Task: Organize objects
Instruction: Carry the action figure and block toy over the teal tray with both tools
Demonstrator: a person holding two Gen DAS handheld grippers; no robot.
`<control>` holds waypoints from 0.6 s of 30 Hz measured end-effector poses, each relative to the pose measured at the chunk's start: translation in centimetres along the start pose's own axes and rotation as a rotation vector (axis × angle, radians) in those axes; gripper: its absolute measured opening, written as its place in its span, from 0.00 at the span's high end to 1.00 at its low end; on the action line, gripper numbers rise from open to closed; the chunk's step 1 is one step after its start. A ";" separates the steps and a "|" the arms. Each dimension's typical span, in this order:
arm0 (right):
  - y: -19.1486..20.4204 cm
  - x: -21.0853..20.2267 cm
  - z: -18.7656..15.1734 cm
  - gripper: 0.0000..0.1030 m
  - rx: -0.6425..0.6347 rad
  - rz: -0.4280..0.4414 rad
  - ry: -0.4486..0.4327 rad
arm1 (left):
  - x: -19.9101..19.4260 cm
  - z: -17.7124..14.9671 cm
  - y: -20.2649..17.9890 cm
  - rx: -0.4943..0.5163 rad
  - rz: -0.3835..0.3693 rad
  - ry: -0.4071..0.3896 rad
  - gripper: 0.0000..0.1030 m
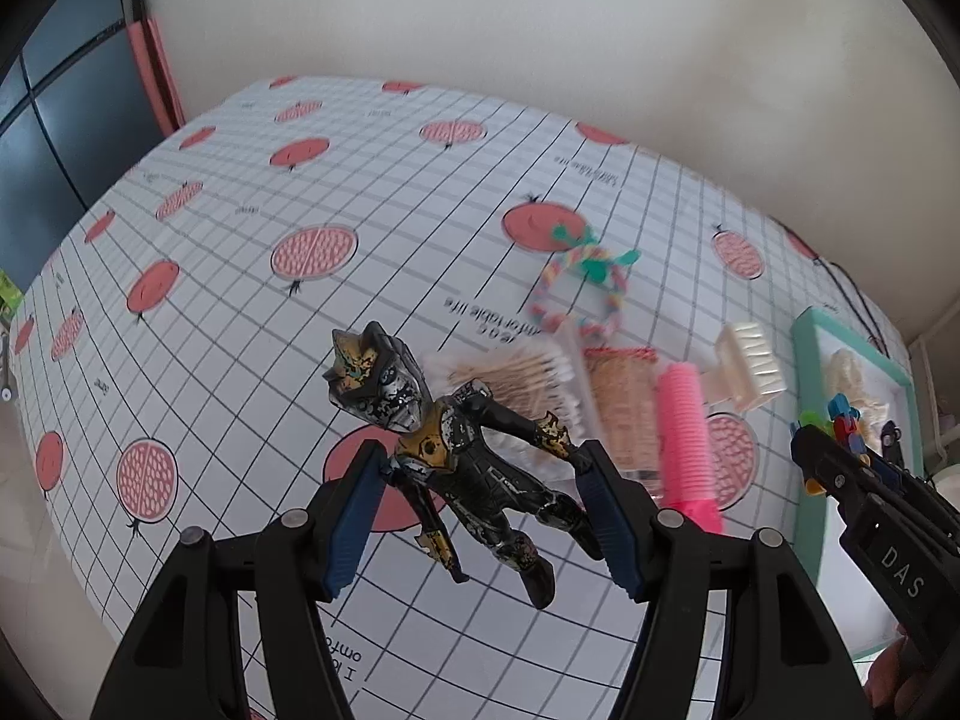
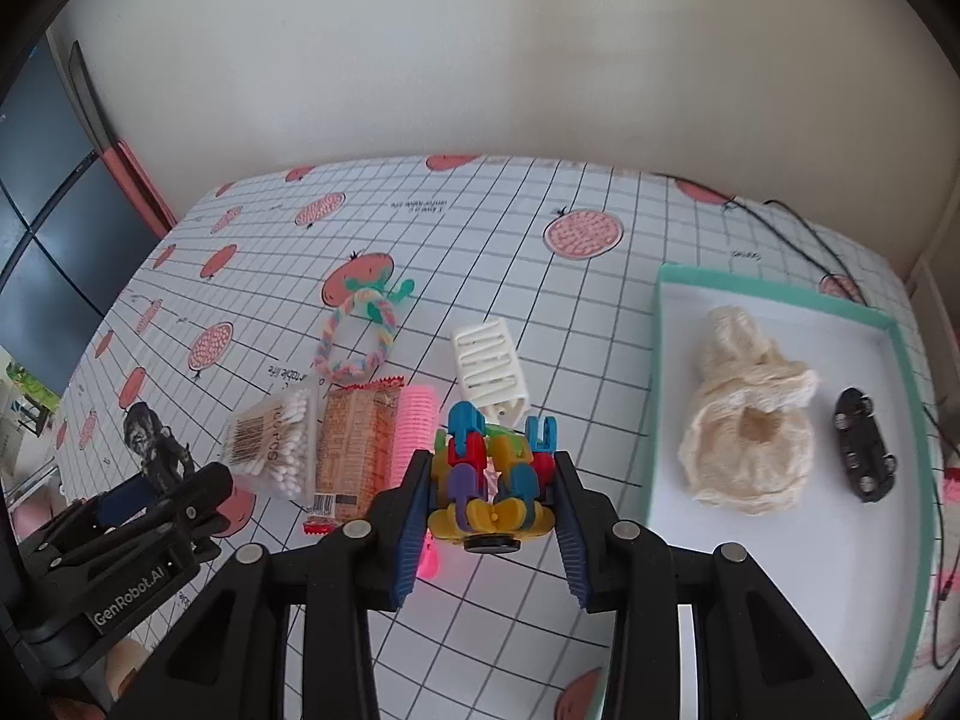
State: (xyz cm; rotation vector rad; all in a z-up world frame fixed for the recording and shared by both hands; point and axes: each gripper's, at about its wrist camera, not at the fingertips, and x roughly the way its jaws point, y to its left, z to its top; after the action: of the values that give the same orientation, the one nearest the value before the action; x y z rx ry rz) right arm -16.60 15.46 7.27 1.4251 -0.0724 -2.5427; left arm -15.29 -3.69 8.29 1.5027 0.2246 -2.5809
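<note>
A black, gold and silver action figure (image 1: 468,462) hangs above the table, and my left gripper (image 1: 480,456) is shut on it, the blue pads pressing its arms. The right wrist view shows the same figure (image 2: 150,438) upright in the left gripper (image 2: 150,492) at the far left. My right gripper (image 2: 493,468) is shut on a multicoloured building-block toy (image 2: 492,480), held just left of the teal-rimmed tray (image 2: 774,294). In the left wrist view that toy (image 1: 840,414) and the right gripper (image 1: 840,462) sit at the right edge.
A cream cloth (image 2: 744,420) and a black toy car (image 2: 864,450) lie in the tray. On the checked tablecloth (image 2: 540,300) are a cotton swab box (image 2: 276,444), a snack packet (image 2: 354,450), a pink roller (image 2: 414,420), a white clip (image 2: 489,369) and a rope ring (image 2: 354,342). A cable (image 2: 804,228) runs at back right.
</note>
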 end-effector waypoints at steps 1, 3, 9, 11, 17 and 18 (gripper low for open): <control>-0.1 -0.4 0.0 0.61 -0.001 -0.002 -0.005 | -0.4 0.0 -0.3 0.002 -0.006 -0.010 0.36; -0.4 -1.3 0.1 0.61 -0.007 -0.015 -0.017 | -0.9 0.1 -0.8 0.007 -0.015 -0.024 0.36; -2.5 -3.9 0.1 0.61 0.003 -0.032 -0.050 | -3.1 -0.1 -3.7 0.039 -0.078 -0.058 0.36; -3.5 -4.8 0.2 0.61 0.005 -0.050 -0.060 | -3.7 -0.2 -4.9 0.054 -0.099 -0.067 0.35; -7.5 -7.5 0.1 0.61 0.065 -0.070 -0.098 | -5.1 -0.1 -9.3 0.121 -0.148 -0.086 0.35; -8.3 -7.9 0.1 0.61 0.073 -0.077 -0.104 | -5.3 -0.1 -10.2 0.136 -0.158 -0.088 0.36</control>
State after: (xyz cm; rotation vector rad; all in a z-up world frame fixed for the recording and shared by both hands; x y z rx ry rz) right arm -14.11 25.26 12.63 1.3453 -0.1316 -2.7029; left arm -14.68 6.60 13.37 1.4652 0.1678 -2.8321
